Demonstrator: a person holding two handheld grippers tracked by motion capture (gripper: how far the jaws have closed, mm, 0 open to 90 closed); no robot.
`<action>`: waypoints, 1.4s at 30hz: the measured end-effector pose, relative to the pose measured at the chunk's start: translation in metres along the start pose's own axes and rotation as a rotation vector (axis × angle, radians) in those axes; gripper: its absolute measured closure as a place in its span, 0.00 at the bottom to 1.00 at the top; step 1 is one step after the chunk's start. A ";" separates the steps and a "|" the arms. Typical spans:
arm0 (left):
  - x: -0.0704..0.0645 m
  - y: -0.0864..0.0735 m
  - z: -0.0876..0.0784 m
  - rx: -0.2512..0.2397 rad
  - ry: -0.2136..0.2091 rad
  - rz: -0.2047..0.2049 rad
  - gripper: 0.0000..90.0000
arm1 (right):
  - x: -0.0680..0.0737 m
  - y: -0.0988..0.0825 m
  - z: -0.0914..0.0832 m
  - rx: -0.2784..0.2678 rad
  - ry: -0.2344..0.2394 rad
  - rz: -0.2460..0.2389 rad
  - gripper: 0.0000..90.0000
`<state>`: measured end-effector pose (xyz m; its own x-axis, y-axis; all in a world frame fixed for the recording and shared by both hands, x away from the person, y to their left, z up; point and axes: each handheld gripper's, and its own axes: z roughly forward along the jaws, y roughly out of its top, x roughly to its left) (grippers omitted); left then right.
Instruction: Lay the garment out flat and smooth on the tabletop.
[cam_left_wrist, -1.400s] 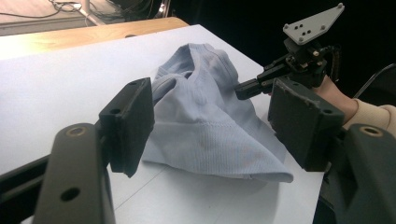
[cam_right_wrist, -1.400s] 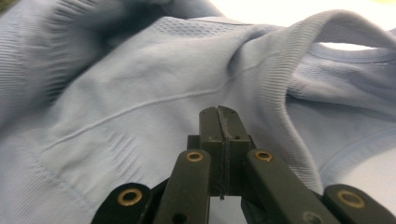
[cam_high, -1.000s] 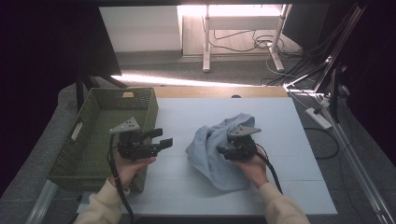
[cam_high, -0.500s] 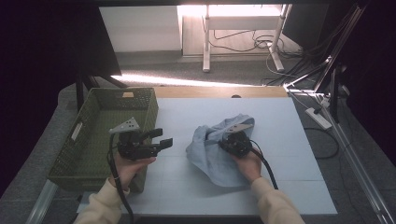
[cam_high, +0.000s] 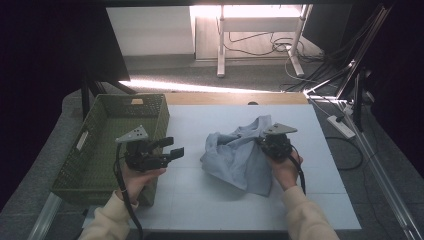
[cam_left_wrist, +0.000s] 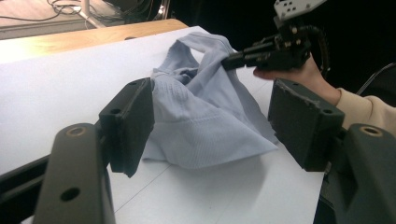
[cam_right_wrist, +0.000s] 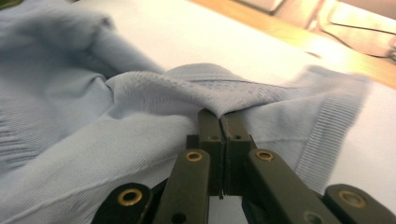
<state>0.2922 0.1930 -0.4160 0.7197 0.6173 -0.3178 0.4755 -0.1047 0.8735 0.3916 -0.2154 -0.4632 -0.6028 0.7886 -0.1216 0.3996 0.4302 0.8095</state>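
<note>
Here the pale blue ribbed-knit garment (cam_high: 239, 157) lies crumpled on the white surface (cam_high: 200, 210), right of the green woven basket (cam_high: 95, 145). The right claw (cam_right_wrist: 219, 114) has just closed, pinching a fabric fold; the left claw (cam_high: 172, 148), beside the basket, is spread and empty.

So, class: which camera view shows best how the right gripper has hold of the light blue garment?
The right gripper view: the right gripper has its jaws shut on a fold of the light blue garment. The left gripper view shows that pinch from farther off, side on. The high view shows the whole garment, its grip point hidden under the gripper.
</note>
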 end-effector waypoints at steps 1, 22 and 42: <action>0.000 0.000 0.000 0.000 0.000 0.000 0.35 | -0.005 0.000 -0.002 -0.003 -0.018 0.005 0.99; 0.000 -0.001 -0.003 -0.005 0.007 -0.002 0.35 | -0.049 -0.035 0.024 0.157 -0.091 0.120 0.98; -0.001 0.001 -0.002 -0.007 0.001 0.004 0.35 | 0.020 -0.015 -0.032 0.003 0.151 0.055 0.50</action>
<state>0.2906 0.1934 -0.4142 0.7211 0.6175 -0.3141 0.4693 -0.1019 0.8771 0.3512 -0.2202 -0.4592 -0.6767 0.7362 0.0109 0.4369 0.3896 0.8107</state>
